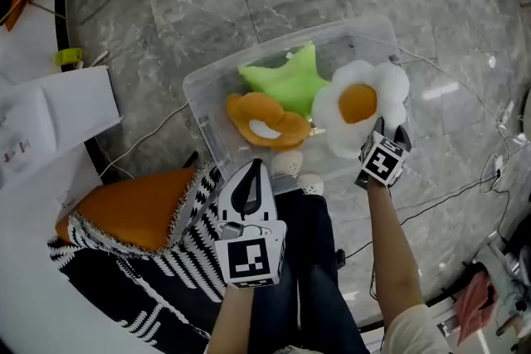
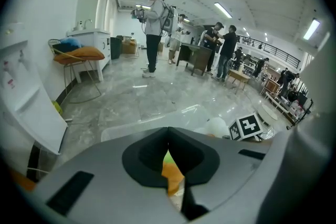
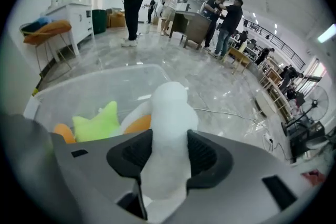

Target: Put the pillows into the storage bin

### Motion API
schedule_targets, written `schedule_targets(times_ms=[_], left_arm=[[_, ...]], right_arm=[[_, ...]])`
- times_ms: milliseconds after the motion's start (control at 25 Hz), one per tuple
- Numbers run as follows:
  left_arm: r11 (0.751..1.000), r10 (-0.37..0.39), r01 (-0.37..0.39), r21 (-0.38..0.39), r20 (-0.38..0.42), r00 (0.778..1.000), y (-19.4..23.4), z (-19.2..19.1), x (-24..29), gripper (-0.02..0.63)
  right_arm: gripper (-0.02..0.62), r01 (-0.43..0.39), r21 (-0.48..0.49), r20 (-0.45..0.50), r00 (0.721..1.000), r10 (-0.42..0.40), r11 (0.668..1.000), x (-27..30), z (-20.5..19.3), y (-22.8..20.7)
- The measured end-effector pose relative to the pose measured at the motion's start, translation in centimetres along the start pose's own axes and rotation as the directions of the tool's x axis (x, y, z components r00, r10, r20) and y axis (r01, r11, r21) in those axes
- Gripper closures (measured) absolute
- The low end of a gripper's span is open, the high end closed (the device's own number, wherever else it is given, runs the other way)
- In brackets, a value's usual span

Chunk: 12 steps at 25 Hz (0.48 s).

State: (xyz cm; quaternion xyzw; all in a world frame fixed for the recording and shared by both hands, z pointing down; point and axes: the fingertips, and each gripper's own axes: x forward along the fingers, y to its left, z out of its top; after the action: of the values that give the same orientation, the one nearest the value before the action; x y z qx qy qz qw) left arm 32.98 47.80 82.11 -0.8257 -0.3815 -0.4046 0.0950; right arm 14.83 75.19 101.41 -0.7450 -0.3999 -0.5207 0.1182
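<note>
As the right gripper (image 1: 390,131) reached in from the near side, its jaws were clamped on a white lobe at the near edge of the egg pillow (image 1: 358,104), pads touching the stuffing on both sides. The rest of that pillow lay straight ahead of the jaws, yolk up, spreading away from the person. It sat at the right end of the storage bin (image 1: 199,108), beside the green star pillow (image 1: 286,79) and the orange pillow (image 1: 261,118), both already down inside. Whether the gripped lobe had cleared the bin's near wall could not be told from above, and that looked like the whole matter: let go with the lobe hanging over the rim and it might droop outside.

The left gripper (image 1: 251,167) hovered just short of the near wall, jaws together on nothing, pointing at the orange pillow. An orange cushion (image 1: 137,207) lay outside the bin on a striped throw (image 1: 178,269), off to that gripper's left and well clear of the right one, so the left hand was plainly the nearer for it.
</note>
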Motion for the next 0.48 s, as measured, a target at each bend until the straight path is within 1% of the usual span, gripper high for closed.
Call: schedule_targets(times_ms=[80, 160, 320, 400, 480], left_arm=[[1.000, 0.005, -0.004, -0.024, 0.012, 1.000, -0.3, -0.6, 0.7, 0.592], [0.999, 0.011, -0.010, -0.046, 0.027, 1.000, -0.4, -1.0, 1.2, 0.592], [0.999, 0.017, -0.017, -0.030, -0.010, 1.000, -0.2, -1.5, 0.8, 0.592], [0.999, 0.028, -0.028, -0.031, -0.004, 1.000, -0.1, -0.7, 0.3, 0.592], [0.999, 0.042, -0.041, -0.035, 0.019, 0.999, -0.2, 0.6, -0.4, 0.592]], right_arm=[[0.355, 0.028, 0.014, -0.024, 0.999, -0.028, 1.000, 1.3, -1.1, -1.6], [0.305, 0.030, 0.031, -0.030, 0.999, -0.029, 0.999, 1.7, -1.8, -2.6], [0.241, 0.034, -0.012, 0.000, 0.999, -0.034, 0.999, 0.1, -2.0, -2.7], [0.241, 0.015, -0.012, 0.028, 0.999, -0.015, 1.000, -1.5, -1.4, -2.1], [0.241, -0.023, 0.011, 0.075, 0.997, 0.022, 1.000, -3.8, 0.1, -1.1]])
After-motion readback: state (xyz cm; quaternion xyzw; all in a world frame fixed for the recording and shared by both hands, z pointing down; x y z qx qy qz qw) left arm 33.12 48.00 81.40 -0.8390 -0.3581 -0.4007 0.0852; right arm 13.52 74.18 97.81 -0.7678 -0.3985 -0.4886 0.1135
